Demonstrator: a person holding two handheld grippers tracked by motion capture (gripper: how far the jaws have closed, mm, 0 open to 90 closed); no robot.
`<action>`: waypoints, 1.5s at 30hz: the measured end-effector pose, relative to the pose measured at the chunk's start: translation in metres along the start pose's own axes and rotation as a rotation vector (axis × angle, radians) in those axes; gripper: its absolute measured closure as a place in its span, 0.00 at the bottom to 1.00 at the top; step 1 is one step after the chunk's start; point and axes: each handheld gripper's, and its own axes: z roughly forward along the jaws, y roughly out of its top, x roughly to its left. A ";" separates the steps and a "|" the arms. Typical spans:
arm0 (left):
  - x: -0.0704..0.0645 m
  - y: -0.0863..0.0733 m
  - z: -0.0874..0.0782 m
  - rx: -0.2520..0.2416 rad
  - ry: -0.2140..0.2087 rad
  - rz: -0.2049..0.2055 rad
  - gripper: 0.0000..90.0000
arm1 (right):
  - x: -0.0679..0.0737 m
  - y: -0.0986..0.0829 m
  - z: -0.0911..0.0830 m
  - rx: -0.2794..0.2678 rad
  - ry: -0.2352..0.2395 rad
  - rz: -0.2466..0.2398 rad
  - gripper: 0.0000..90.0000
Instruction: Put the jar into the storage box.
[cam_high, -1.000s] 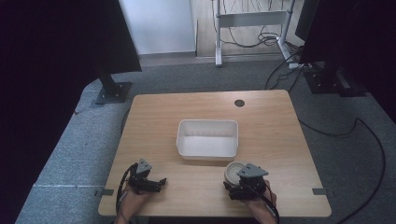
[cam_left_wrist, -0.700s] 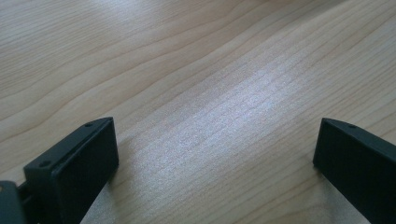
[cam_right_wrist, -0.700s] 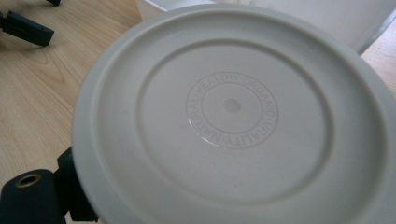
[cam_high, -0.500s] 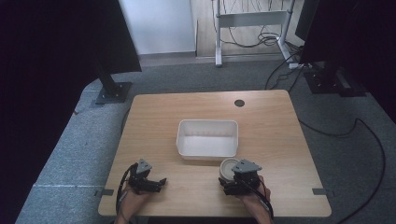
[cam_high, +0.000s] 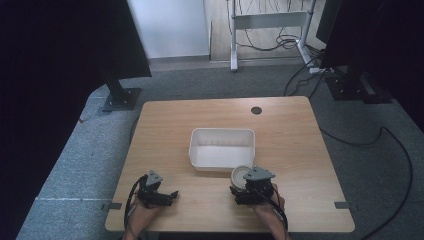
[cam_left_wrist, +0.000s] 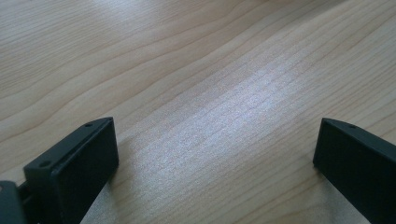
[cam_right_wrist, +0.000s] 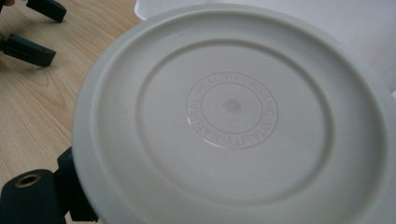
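Overhead, the right tongs (cam_high: 248, 189) sit near the bench's (cam_high: 300, 150) near edge with a round white lid (cam_high: 241, 175) at their tips, just ahead of them and a little toward the left tongs; the lid's far rim lies right beside the near wall of a white rectangular tub (cam_high: 222, 148), whether touching I cannot tell. Well apart on the other side, the left tongs (cam_high: 165, 196) rest low by the near edge, pointing toward the right tongs, with bare wood between the two and wide open bench beyond the tub. Along the left tongs' own view (cam_left_wrist: 215, 154), the two black jaws stand wide apart with nothing but pale wood grain between them. Along the right tongs' own view, the lid (cam_right_wrist: 233, 116) looms close, its rim over the one jaw that can be seen at lower left, so the tongs appear clamped on its edge; it is pale grey-white, with raised concentric rings and embossed lettering round the centre. Past it lie the tub's wall (cam_right_wrist: 327, 18) and, farther off, the left tongs' jaws (cam_right_wrist: 35, 30).
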 end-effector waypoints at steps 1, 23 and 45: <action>0.000 0.000 0.000 0.000 0.000 0.000 0.00 | 0.000 0.001 0.001 -0.002 0.001 -0.002 0.10; 0.000 0.000 0.000 0.000 0.000 0.000 0.00 | 0.004 0.023 0.016 -0.015 0.016 -0.003 0.10; 0.000 0.000 0.000 -0.001 0.000 -0.001 0.00 | 0.005 0.050 0.038 -0.022 0.009 -0.013 0.10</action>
